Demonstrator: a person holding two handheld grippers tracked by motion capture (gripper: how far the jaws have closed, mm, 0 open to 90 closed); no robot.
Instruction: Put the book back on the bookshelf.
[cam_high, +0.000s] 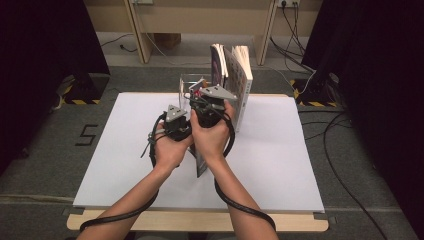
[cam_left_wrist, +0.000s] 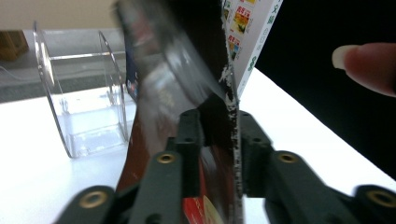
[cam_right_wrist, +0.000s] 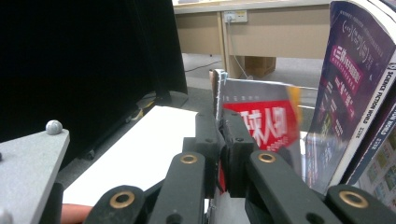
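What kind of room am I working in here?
Probably a lab or recording workspace: black curtains flank the white table, cables trail over grey carpet, and hazard-taped stand bases sit beside it.

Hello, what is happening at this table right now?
A person holds a gripper in each hand over a white table. Both grip one thin magazine with a red cover, held upright on its edge. The right gripper is shut on it, and the left gripper also has it pinched between its fingers. Behind stands a clear acrylic holder, and other magazines stand upright beside it.
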